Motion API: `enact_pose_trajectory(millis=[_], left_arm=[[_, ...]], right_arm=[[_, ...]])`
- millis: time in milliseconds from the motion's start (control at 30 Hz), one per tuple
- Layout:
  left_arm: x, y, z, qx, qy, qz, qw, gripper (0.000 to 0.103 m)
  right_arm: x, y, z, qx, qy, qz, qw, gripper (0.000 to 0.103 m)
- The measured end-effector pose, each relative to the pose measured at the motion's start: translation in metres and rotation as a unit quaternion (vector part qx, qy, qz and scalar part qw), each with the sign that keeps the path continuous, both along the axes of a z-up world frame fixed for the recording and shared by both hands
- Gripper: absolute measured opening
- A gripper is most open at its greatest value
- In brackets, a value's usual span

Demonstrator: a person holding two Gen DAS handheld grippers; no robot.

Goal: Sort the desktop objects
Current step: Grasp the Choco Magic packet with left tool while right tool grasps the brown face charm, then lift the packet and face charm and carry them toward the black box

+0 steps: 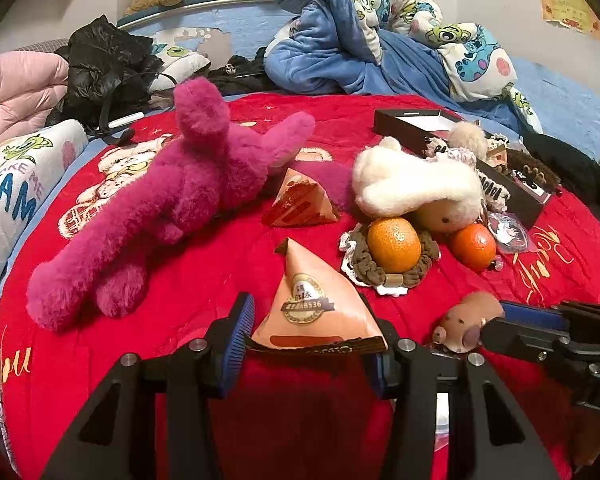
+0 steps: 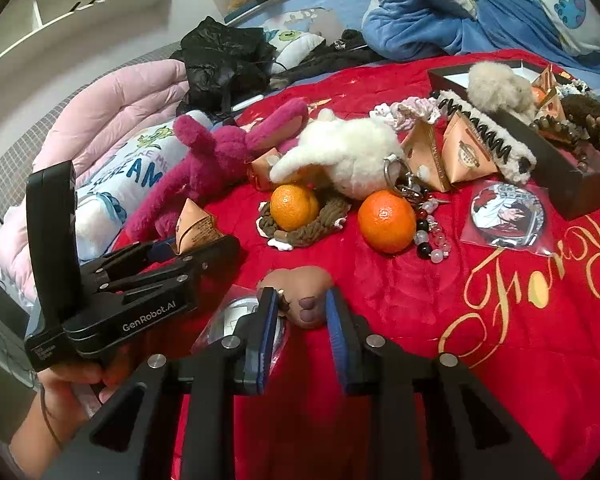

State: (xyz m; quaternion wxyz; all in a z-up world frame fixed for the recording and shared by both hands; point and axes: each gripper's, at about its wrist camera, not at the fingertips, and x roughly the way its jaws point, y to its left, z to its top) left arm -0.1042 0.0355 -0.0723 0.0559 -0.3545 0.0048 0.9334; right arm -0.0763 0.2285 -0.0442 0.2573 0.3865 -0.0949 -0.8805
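My left gripper (image 1: 308,320) is shut on a pink pyramid-shaped packet (image 1: 316,312) with a round label, held just above the red blanket (image 1: 220,264). The right wrist view shows the same packet (image 2: 196,224) at that gripper's tip. My right gripper (image 2: 301,300) is shut on a small brown plush animal (image 2: 300,296), pinched between the blue pads low over the blanket. The left wrist view has this plush (image 1: 468,320) at its right, at the tips of the right gripper's fingers (image 1: 532,316).
A magenta plush (image 1: 160,208), a second packet (image 1: 300,200) and a white plush (image 1: 412,188) lie ahead. One orange (image 1: 394,244) sits on a crocheted coaster (image 1: 380,272), another orange (image 1: 473,246) beside it. A black box (image 2: 572,184) holds furry items. A round badge (image 2: 504,212) and beads (image 2: 432,232) lie nearby.
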Motion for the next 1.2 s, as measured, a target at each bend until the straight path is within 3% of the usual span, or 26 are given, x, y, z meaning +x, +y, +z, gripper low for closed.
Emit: enact_pose_trajectory(millis=[133,433,567,667,1200], left_arm=[[-0.001,-0.002,0.000,0.005,-0.002,0.001,1.0000,0.051],[-0.001,-0.004,-0.001,0.015,-0.006,-0.002,0.9999,0.051],[-0.002,-0.004,-0.002,0.016,-0.010,-0.001,0.9998,0.051],[-0.002,-0.004,-0.002,0.017,-0.011,0.001,0.9998,0.051],[0.003,-0.007,0.001,0.022,-0.003,0.008,0.9997,0.051]], right_arm=[[-0.002,-0.006,-0.003,0.006,-0.009,0.015,1.000,0.041],[-0.013,-0.028,0.000,0.040,0.003,0.024,0.999,0.051],[-0.018,-0.039,-0.003,0.064,0.007,0.029,0.998,0.051],[-0.022,-0.042,-0.005,0.075,0.007,0.028,0.997,0.045],[-0.018,-0.034,0.002,0.055,0.017,0.012,0.998,0.043]])
